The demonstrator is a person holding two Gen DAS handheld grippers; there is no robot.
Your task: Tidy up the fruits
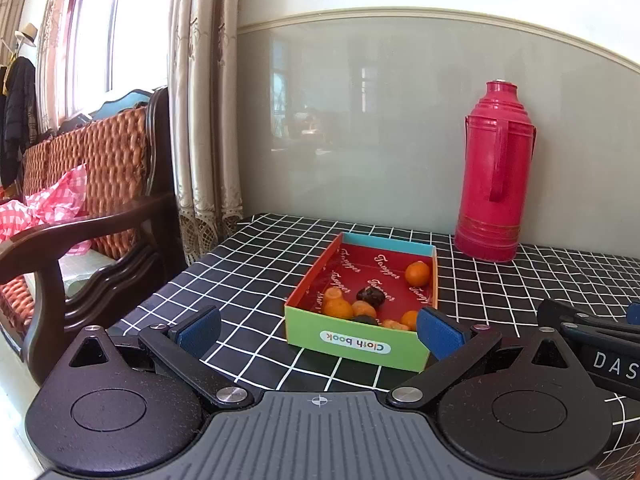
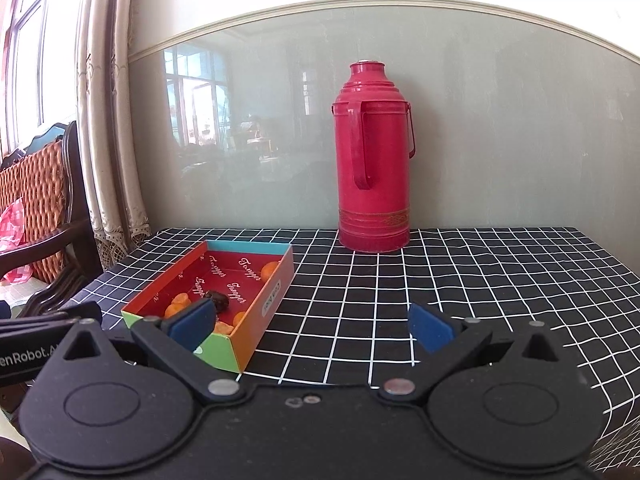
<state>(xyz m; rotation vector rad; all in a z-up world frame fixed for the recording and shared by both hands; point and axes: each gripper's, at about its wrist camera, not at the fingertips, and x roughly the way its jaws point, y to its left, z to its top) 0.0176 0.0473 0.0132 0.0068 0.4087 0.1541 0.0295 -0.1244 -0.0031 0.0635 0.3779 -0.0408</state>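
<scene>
We see the fruits already gathered in the shallow cardboard box (image 1: 416, 346) that sits on the checked tablecloth (image 1: 256, 264): several small oranges (image 1: 338, 307) crowd its near end, one orange (image 1: 417, 273) lies alone toward the far right corner, and a dark fruit (image 1: 371, 295) rests near the middle of the red floor. No fruit shows on the cloth outside the box in either view. Our left gripper (image 1: 319, 328) hovers just before the box's near wall with its jaws spread wide and nothing between them; our right gripper (image 2: 312, 324) hangs beside the box over bare cloth, likewise wide apart and empty. We judge the collecting to be largely done, so the step in hand is either a final tidy or a withdrawal. If any sorting remains, the next move calls for reaching over the low wall and closing gently on one round fruit without nudging the light box. Behind stands a red thermos (image 2: 372, 156) against the wall, well apart, and a wooden chair (image 1: 100, 216) flanks the table's left.
</scene>
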